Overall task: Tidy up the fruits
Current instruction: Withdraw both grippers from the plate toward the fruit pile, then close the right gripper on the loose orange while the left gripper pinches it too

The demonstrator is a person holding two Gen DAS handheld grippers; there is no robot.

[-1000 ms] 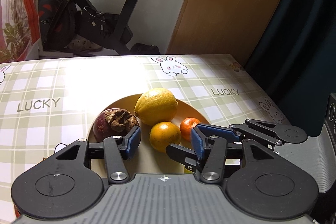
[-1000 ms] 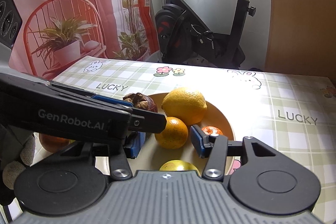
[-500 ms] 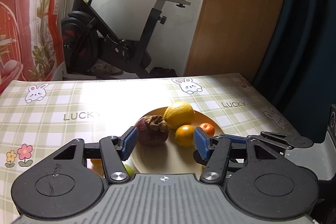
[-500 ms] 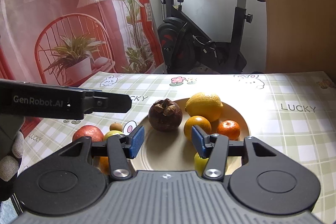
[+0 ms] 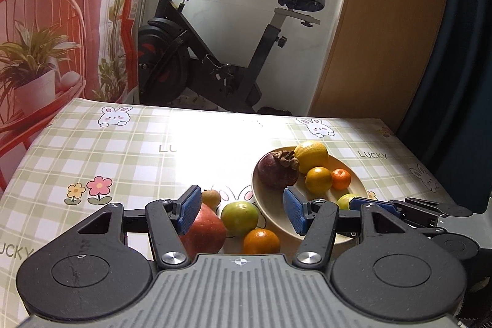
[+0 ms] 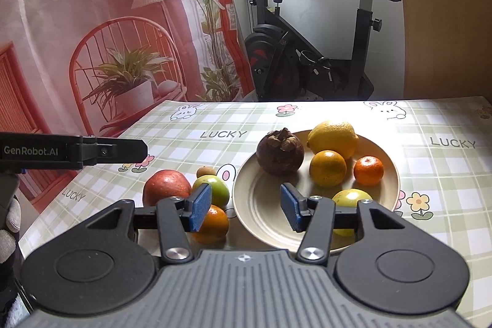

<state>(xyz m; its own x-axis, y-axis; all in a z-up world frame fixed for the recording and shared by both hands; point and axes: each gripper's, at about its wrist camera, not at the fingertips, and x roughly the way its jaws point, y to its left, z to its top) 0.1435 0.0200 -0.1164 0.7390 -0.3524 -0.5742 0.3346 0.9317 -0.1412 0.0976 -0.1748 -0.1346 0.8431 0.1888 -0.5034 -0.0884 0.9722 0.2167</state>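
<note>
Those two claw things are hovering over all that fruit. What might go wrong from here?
A few things, likely. The fruits left on the table, the red apple, green fruit and orange, sit bunched together, so the open left gripper may nudge a neighbour and send it rolling. The plate already holds five round fruits; another could knock the yellow-green one near its rim off. The right gripper, also open, is close by, so the two may bump.

The near-left part of the plate (image 6: 261, 205) is left bare. Its far and right parts are occupied by five fruits. Four loose fruits, among them an apple (image 6: 166, 186), are clustered just left of the plate. The far tablecloth (image 5: 129, 149) is unobstructed.
</note>
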